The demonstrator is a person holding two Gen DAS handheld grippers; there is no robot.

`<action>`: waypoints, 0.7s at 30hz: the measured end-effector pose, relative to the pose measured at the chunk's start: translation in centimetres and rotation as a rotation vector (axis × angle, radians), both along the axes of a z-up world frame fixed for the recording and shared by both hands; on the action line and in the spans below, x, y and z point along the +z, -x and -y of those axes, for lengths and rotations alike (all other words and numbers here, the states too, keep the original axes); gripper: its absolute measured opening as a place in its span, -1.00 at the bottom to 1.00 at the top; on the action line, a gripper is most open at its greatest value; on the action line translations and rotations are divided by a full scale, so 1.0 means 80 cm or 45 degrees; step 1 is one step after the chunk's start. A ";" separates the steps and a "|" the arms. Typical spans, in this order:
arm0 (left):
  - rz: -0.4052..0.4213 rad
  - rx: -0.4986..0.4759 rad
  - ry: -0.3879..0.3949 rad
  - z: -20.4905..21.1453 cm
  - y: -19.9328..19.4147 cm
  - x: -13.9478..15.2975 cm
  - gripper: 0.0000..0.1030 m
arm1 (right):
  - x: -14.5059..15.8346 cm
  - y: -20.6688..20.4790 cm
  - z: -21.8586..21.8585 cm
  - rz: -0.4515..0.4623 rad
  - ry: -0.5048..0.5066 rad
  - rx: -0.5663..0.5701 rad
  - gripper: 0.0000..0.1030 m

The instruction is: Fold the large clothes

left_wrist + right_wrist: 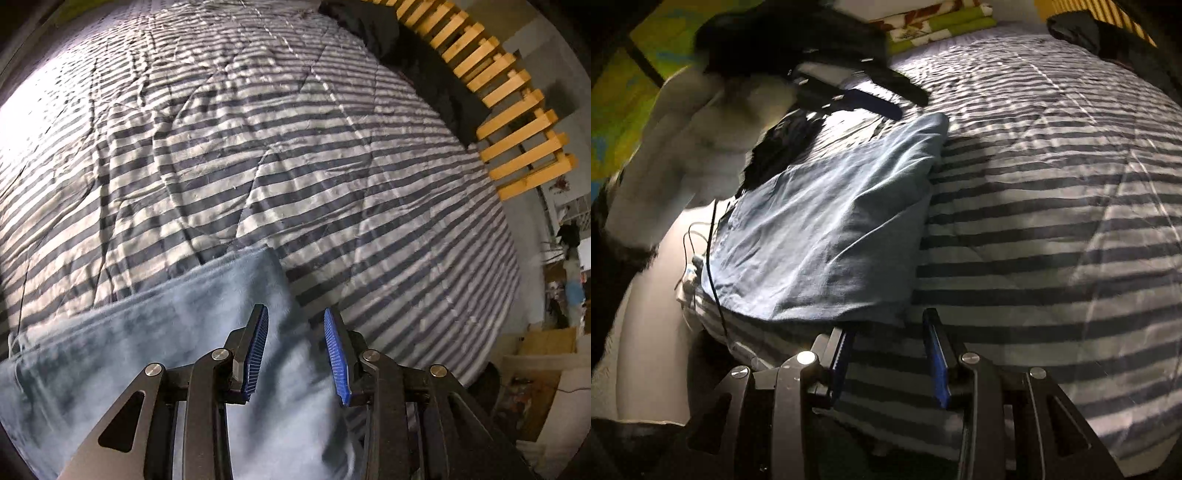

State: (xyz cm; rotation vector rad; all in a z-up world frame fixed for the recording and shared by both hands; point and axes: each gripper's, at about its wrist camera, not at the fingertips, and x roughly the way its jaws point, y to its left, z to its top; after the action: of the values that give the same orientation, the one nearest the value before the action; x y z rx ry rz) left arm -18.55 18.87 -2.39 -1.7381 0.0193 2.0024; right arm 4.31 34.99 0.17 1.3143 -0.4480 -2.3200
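The blue cloth (827,236) lies in a folded pile on the striped quilt (332,166), so it has a soft flat place to be folded. Nearest, the right tongs (888,354) hang open just before the cloth's edge, holding nothing. The left tongs (295,350) hang open over the cloth. Past the cloth, more quilt, then wooden slats (517,122).

1 blue garment (827,229) is lying on 1 grey-and-white striped quilt (332,166), which is covering 1 bed. 1 dark garment (417,62) is sitting along the far edge, beside 1 wooden slatted rail (509,96). 2 claws are showing: the left claw (295,354) and the right claw (888,363), each carrying 2 blue ribbed pads, 4 in all. 1 stack of green-patterned folded bedding (934,26) is resting at the head of the bed. 1 thin black cable (711,258) is hanging at the bedside.
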 end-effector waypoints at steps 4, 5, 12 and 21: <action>0.035 0.014 0.059 -0.004 0.015 -0.034 -0.42 | -0.007 0.001 0.004 -0.029 -0.021 0.008 -0.48; 0.036 0.018 0.070 -0.004 0.017 -0.039 -0.44 | -0.007 0.001 0.005 -0.044 -0.022 0.009 -0.75; 0.026 -0.026 0.074 -0.008 0.018 -0.049 -0.49 | 0.031 -0.029 0.003 -0.208 -0.035 -0.013 -0.89; -0.017 0.072 -0.018 0.023 0.036 -0.032 -0.65 | 0.004 -0.027 -0.005 -0.065 0.009 0.021 -0.89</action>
State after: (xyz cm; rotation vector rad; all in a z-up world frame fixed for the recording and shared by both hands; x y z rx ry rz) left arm -21.40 17.06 -4.93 -1.7343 -0.0401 2.0492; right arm 6.46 35.36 0.47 1.2483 -0.4274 -2.3306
